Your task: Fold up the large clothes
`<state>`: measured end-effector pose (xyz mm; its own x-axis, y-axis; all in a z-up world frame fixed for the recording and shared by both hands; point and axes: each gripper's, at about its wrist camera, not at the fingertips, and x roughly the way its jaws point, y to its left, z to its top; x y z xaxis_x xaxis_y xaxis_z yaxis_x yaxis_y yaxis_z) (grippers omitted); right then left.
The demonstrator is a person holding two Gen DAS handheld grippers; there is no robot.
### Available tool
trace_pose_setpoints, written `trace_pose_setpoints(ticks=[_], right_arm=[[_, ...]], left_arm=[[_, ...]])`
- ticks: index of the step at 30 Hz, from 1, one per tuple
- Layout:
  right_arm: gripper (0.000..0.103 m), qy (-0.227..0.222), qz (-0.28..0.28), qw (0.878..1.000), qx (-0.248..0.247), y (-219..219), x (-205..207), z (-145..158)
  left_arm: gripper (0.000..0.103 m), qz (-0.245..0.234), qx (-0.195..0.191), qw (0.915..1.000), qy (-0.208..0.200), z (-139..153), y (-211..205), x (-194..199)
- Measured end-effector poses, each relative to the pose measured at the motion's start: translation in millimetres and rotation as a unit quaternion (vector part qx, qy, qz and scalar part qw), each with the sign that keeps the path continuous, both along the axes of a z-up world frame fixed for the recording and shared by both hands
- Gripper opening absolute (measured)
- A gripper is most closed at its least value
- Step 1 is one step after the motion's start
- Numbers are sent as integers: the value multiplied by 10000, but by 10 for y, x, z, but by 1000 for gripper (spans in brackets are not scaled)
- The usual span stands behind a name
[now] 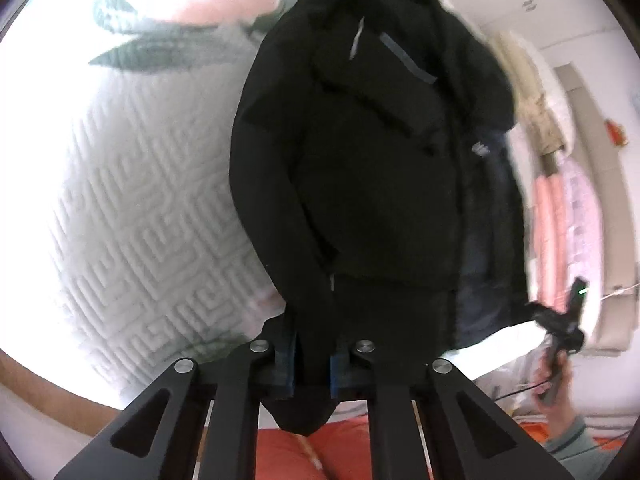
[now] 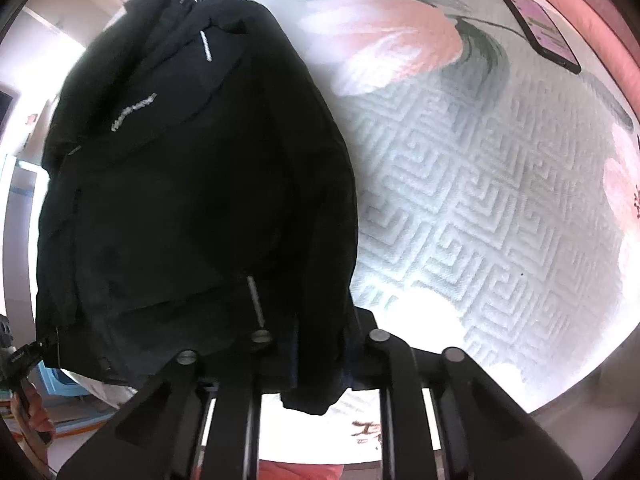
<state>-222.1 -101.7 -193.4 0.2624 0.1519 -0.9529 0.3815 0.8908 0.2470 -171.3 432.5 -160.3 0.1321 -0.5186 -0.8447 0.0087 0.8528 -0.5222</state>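
The black jacket (image 1: pixel 360 168) hangs in the air over the quilted bedspread (image 1: pixel 140 208), held up by both grippers. The left gripper (image 1: pixel 312 364) has its jaws nearly closed on a fold of the dark fabric, a tongue of cloth drooping out beneath them; in the right wrist view the right gripper (image 2: pixel 320 356) is pinched on the jacket's edge in the same way, with a flap hanging below. The step in hand looks like the lift and spread — the garment raised clear of the bed so it can be laid out flat before any fold is made.

The jacket's long axis runs away from each camera, from the gripped edge at the near side to the far end where the collar or hood seems bunched; which end is truly uppermost cannot be told. Reflective strips and a pale logo (image 2: pixel 134 112) show on one face.

The next move probably calls for drawing the two grippers apart to take out the slack, then lowering the jacket onto the bedspread — well clear of the phone (image 2: pixel 540 28) lying at the far right.
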Motion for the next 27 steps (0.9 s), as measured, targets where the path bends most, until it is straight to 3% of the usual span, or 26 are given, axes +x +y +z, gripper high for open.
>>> trace_pose_setpoints(ticks=[2, 7, 14, 19, 22, 25, 27], right_arm=[[13, -123, -43, 9998, 155, -14, 6, 117], [12, -516, -142, 9978, 404, -96, 127, 536], [12, -931, -4, 9919, 868, -206, 705, 1202], [12, -1336, 418, 9876, 710, -261, 1455, 1761], [12, -1602, 490, 9826, 806, -454, 2042, 2073], [12, -1722, 592, 9808, 692, -587, 2720, 2225], [12, -1715, 678, 9806, 660, -608, 3243, 2129]], left_arm=[[10, 132, -341, 9992, -149, 190, 63, 64], [10, 391, -706, 9956, -486, 574, 53, 351], [10, 501, -866, 9855, -1373, 1324, -108, 1093], [10, 700, -925, 9722, -2035, 1843, -178, 1858], [10, 924, -923, 9661, -2226, 2008, -240, 2401], [10, 1175, -752, 9637, -2278, 1974, -303, 2952], [12, 1340, -575, 9660, -2135, 1728, -353, 3367]])
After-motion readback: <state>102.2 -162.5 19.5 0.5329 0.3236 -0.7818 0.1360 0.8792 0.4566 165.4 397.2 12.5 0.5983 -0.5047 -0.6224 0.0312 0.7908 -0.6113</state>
